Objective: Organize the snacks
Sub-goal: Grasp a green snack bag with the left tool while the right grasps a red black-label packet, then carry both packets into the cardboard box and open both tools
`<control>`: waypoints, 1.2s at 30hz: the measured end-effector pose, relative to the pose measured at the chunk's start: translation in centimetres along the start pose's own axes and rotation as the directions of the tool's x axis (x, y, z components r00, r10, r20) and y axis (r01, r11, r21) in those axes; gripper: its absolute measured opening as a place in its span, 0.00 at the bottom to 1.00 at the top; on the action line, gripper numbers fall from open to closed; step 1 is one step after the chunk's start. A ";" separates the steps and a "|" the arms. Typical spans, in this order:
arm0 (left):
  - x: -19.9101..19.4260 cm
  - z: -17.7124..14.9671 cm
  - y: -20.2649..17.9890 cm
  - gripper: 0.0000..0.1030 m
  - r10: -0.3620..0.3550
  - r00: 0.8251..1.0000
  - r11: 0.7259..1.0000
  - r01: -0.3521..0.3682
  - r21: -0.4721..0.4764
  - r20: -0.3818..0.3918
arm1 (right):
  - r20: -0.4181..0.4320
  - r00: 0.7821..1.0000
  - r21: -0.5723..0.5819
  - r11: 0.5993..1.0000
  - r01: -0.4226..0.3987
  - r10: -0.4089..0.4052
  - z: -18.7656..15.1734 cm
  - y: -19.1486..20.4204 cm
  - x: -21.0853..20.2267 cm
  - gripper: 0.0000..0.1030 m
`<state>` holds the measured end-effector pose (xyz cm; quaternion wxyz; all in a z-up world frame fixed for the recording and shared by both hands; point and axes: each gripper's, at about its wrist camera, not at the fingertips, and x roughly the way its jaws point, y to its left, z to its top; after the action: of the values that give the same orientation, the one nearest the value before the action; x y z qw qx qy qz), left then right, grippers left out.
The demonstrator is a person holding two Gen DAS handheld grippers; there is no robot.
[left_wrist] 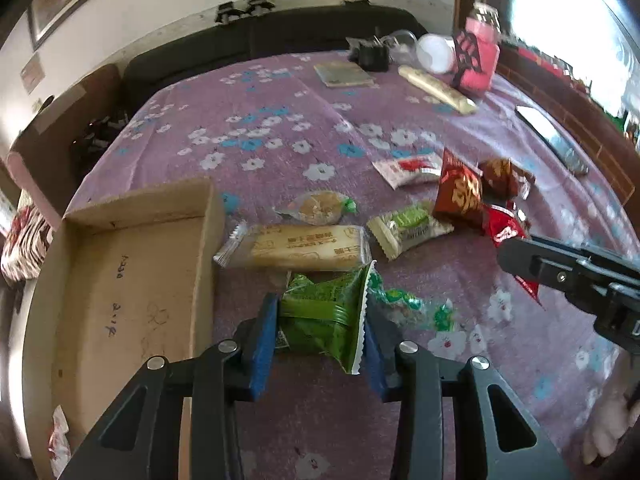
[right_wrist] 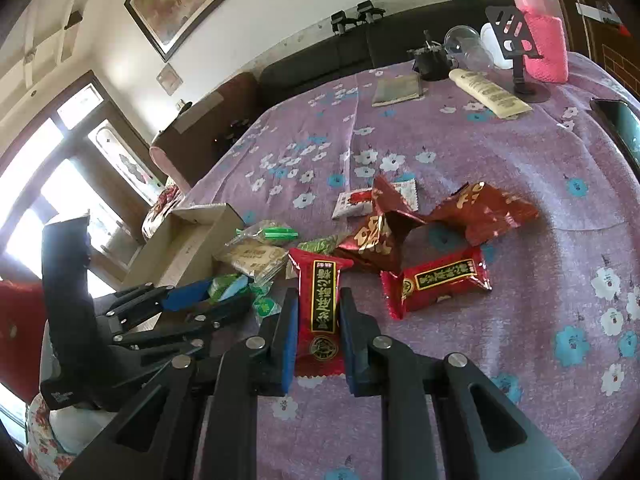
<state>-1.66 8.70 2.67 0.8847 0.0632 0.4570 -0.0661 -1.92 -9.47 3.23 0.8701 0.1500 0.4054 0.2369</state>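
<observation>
My left gripper is shut on a green snack packet, held just right of the open cardboard box. My right gripper is shut on a red snack packet with a black and gold label. More snacks lie on the purple flowered cloth: a long beige biscuit pack, a round cake in clear wrap, a green-and-white pack, dark red packets, and a second red packet. The left gripper also shows in the right wrist view.
At the far end of the table stand a pink-sleeved bottle, a cream tube, a clear cup, a small booklet and a black phone stand. A phone lies near the right edge. A dark sofa lies beyond.
</observation>
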 end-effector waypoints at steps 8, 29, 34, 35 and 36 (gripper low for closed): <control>-5.0 -0.6 1.3 0.38 -0.024 0.991 0.995 0.037 -0.095 0.134 | 0.008 1.000 0.004 1.000 0.006 -0.006 0.0 -0.1 -0.2 0.17; -12.5 -6.6 15.6 0.39 0.175 0.958 0.915 -0.073 -0.396 0.227 | 0.016 1.000 -0.137 0.991 -0.003 0.005 -0.4 6.9 -1.3 0.18; -11.1 -7.7 17.9 0.39 0.173 0.965 0.899 -0.073 -0.431 0.196 | -0.056 0.994 -0.195 0.976 -0.099 0.089 0.0 13.2 0.7 0.18; -10.9 -7.8 18.2 0.39 0.173 0.966 0.898 -0.075 -0.433 0.191 | -0.076 0.992 -0.206 0.972 -0.112 0.098 0.0 14.4 1.6 0.18; -10.5 -7.8 18.7 0.39 0.173 0.968 0.897 -0.078 -0.435 0.182 | -0.089 0.991 -0.216 0.969 -0.117 0.100 -0.2 15.4 2.2 0.18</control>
<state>-10.67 29.05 7.68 0.9239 -0.1088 0.3567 0.0860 -5.27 4.68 8.63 0.8507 0.0649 0.4012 0.3334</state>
